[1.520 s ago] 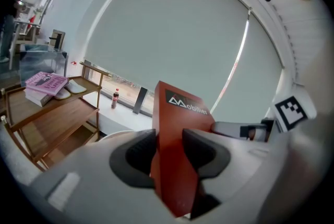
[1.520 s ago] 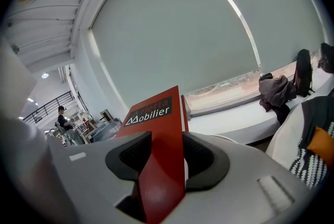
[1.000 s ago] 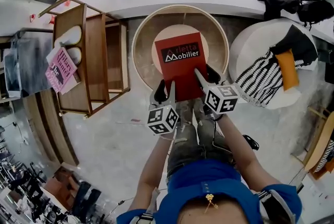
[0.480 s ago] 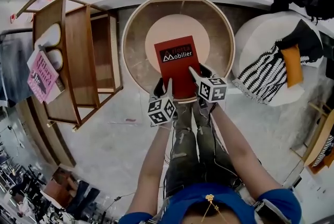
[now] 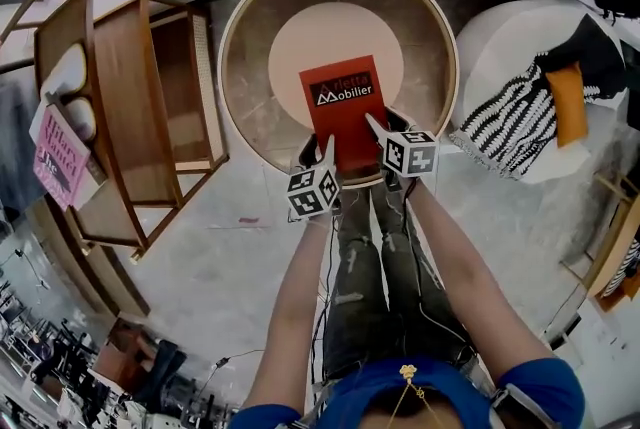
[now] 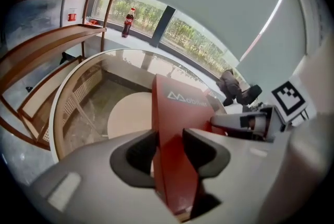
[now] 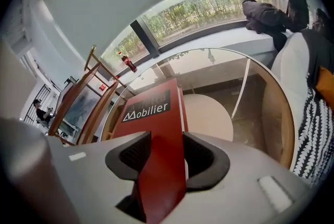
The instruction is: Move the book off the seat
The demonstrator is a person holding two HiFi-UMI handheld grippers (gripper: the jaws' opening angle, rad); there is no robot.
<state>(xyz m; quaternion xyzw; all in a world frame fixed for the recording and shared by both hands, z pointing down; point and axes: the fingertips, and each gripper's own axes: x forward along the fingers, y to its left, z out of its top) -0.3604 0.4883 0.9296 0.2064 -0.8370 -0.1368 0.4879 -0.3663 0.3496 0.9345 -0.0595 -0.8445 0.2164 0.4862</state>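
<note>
You have the red book [image 5: 338, 107] clenched along its near edge. The left tongs [image 5: 322, 157] grip its lower-left corner and the right tongs [image 5: 375, 127] grip its lower-right side. It sits at frame centre, over the pale cushion [image 5: 300, 37] of the round seat [image 5: 240, 27]. I cannot tell whether its far edge is clear of the cushion. With only 2 edge grips, the far end may sag or the cover may slip out. A low carry could catch the seat's rim.
</note>
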